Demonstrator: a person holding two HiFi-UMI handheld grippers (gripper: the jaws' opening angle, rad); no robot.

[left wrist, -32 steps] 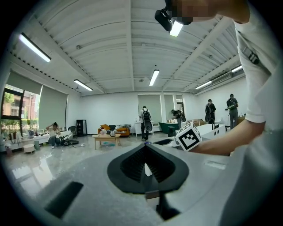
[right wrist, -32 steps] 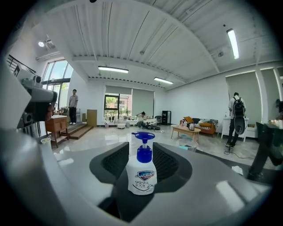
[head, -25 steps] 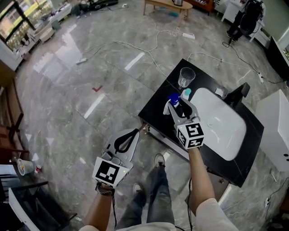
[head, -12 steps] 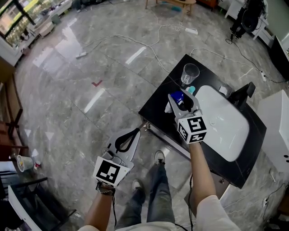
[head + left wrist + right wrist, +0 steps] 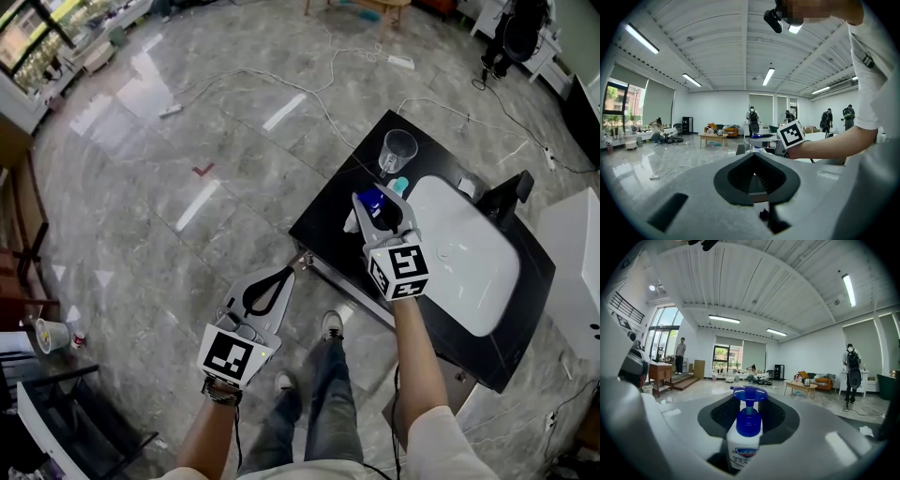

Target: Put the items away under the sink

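Counter edge (image 5: 317, 217), soap bottle (image 5: 746, 428) apparently near

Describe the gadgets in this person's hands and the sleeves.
The left gripper and right gripper are pale grey plastic shells with black ribbed pads inside the jaws. Each carries a white cube with black square markers. The right one's jaws have just been closing, a soap bottle between them. The person wears a short white sleeve and a dark wristband.

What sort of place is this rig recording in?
Probably a large open lab or studio hall: a freestanding sink unit on polished stone floor, a power strip lying loose, long ceiling strip lights.
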